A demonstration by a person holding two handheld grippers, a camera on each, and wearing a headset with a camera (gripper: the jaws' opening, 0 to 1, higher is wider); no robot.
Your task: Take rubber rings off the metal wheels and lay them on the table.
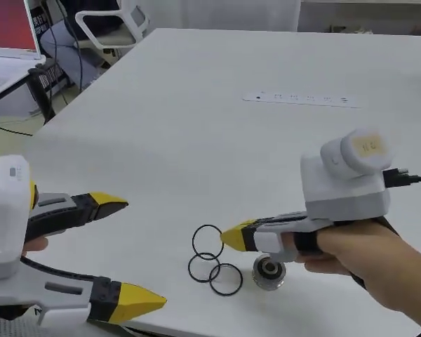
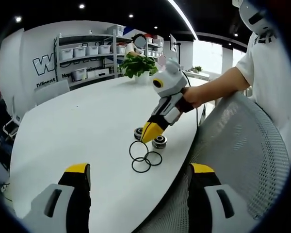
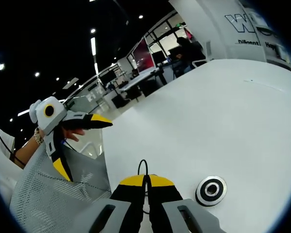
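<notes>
Claw on our right [image 3: 145, 179] is pressed together, seemingly nipping the rim of a thin black rubber ring [image 1: 208, 241], which lies beside two more rings [image 1: 226, 279] on the smooth white surface [image 1: 217, 126]. We should part it gently, then lift straight up so nothing drags. Left claw [image 1: 130, 253] is spread wide; it could steady the shiny round metal wheel [image 1: 269, 272].

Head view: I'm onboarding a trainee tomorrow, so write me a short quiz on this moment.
1. How many loose rubber rings lie on the table?
2. True or false: the left gripper is wide open.
3. The metal wheel sits: A) beside the shut right gripper; B) between the left gripper's fingers; C) inside a ring.
Key: 1 three; 2 true; 3 A.
</notes>
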